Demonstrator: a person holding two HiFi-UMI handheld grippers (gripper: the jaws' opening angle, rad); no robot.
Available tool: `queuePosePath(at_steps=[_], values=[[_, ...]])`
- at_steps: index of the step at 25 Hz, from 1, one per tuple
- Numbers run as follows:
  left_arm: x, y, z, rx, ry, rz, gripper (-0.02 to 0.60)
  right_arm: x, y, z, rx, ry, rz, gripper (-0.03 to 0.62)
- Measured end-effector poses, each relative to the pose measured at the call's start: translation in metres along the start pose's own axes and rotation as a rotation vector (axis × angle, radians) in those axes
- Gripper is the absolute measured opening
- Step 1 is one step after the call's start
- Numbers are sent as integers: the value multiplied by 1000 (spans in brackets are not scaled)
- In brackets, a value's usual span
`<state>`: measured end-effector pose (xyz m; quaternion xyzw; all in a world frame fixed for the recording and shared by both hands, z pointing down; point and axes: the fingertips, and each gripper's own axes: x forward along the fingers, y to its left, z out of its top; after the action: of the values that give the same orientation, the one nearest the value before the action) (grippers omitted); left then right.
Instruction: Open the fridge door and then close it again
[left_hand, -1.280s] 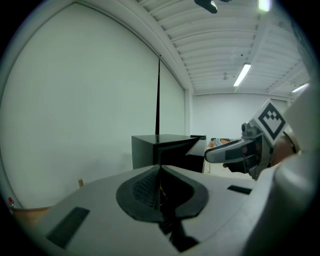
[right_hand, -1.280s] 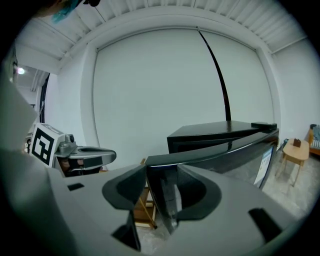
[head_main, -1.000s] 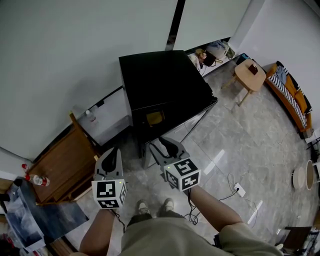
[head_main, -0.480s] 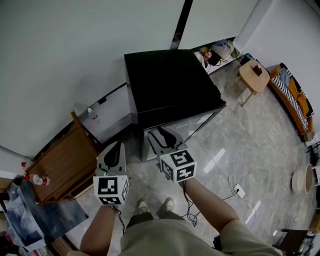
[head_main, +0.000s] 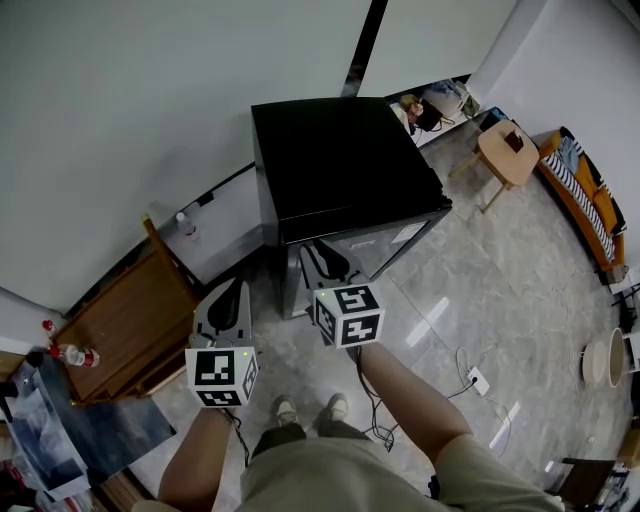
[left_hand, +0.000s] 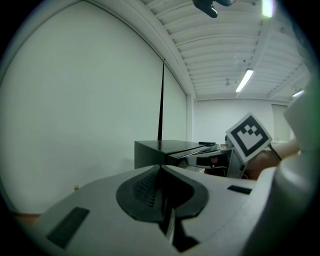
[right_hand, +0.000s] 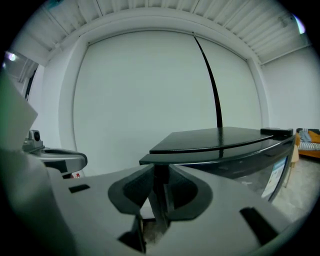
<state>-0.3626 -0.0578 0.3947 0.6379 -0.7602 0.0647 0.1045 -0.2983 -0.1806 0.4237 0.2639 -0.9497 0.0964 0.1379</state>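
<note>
Straight ahead at 12 o'clock from the person's feet stands the black fridge (head_main: 340, 160), low and square-topped, backed against the pale wall. Its door (head_main: 395, 240) faces 5 o'clock in the head view and lies flush or very nearly flush with the cabinet; whether a crack remains I cannot tell. The free edge of the door is at the fridge's 7 o'clock corner, and the hinge looks to be at the 3 o'clock end.

The step in hand seems to be swinging the door by that free edge. To do it well, keep the pinch square on the edge and let the hand follow a curve about the hinge instead of hauling straight back, so the pads do not slide off the thin lip. Move slowly near the cabinet.

The right forearm (head_main: 400, 390) reaches forward toward 11 o'clock, tilted slightly downward. The right claw (head_main: 322, 252) has just been closing; the door's dark vertical edge stands between its jaws, and the tips appear to press on it. The left forearm (head_main: 200, 450) is held back at 9 o'clock of the right. The left claw (head_main: 238, 290) is fully closed on nothing, clear of the door's swing.
</note>
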Motion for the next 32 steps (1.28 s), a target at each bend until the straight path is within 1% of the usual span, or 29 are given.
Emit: queuePosePath(at_steps=[4,6,10,14,20,25,29,32], values=[[-7,-2,3,3,-7,5,9,-2,0,-1,50,20,27,74],[-10,-3,6,7,-11,7,11,-5,0,2,75,23,39,61],[-15,-12,15,37,-14,-5,11,-20,-4,19,54,-4,42,54],[-26,-28,37,74,-44,-28,11,-45,-3,41,17,-43,61,43],[-47,-46,74,121,-114,-28,11,-105,1,82,-34,-142,82,29],[-65,-68,96,132,-154,-42,11,-172,6,116,-52,-221,108,23],[-80,-85,112,148,-182,-47,11,-219,12,131,-91,-269,139,6],[-90,-101,121,155,-200,-61,11,-251,11,137,-133,-296,132,5]])
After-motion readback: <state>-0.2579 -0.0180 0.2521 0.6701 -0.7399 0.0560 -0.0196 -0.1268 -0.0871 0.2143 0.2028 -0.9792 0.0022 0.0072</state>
